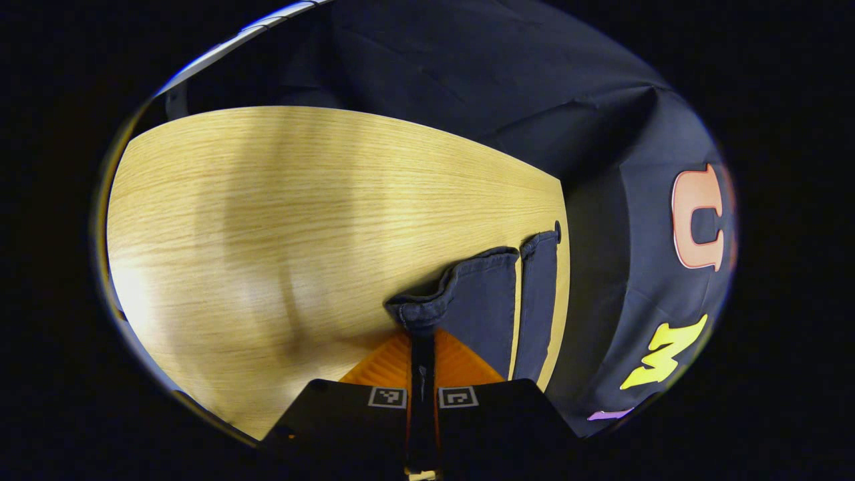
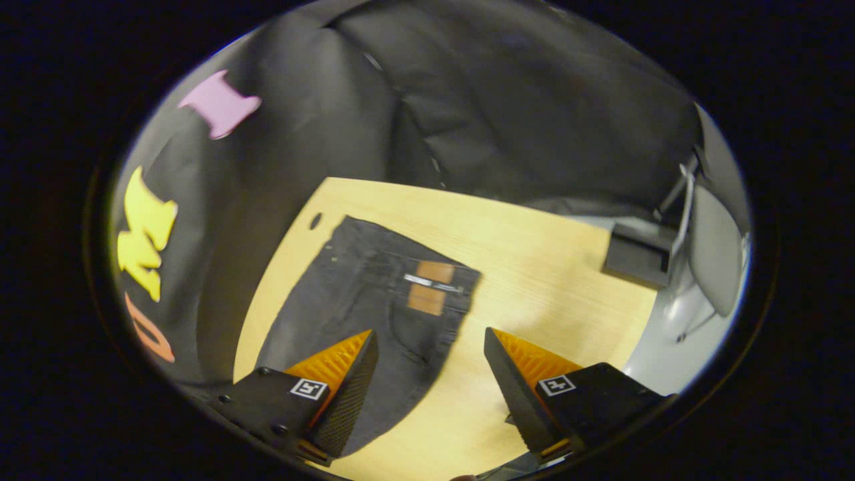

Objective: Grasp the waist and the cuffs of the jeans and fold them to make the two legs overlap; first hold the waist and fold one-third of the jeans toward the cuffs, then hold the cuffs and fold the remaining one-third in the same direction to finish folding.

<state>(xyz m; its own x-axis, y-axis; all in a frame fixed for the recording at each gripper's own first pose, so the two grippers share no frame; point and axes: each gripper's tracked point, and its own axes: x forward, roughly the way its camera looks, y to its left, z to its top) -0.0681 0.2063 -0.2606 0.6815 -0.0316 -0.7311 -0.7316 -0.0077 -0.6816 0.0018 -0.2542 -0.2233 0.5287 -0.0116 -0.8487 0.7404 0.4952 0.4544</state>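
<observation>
The left gripper [image 1: 422, 334] is clamped on a cuff of the jeans [image 1: 491, 304], lifting it off the pale wooden table [image 1: 280, 220]. The right gripper [image 2: 431, 364] hangs spread wide above the waist [image 2: 401, 280]. Black cloth [image 2: 521, 100] walls the booth.

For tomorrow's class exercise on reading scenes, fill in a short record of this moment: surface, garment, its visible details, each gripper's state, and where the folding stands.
surface: wooden table
garment: dark jeans lying on the table, waist end toward the far edge
detail: brown waist patch
cuffs: cuff end lifted and pinched
left gripper: shut on the cuff
right gripper: open, above the jeans' waist half, holding nothing
other items: dark box at the table's far corner
stage: cuff grasped, waist not yet grasped
</observation>
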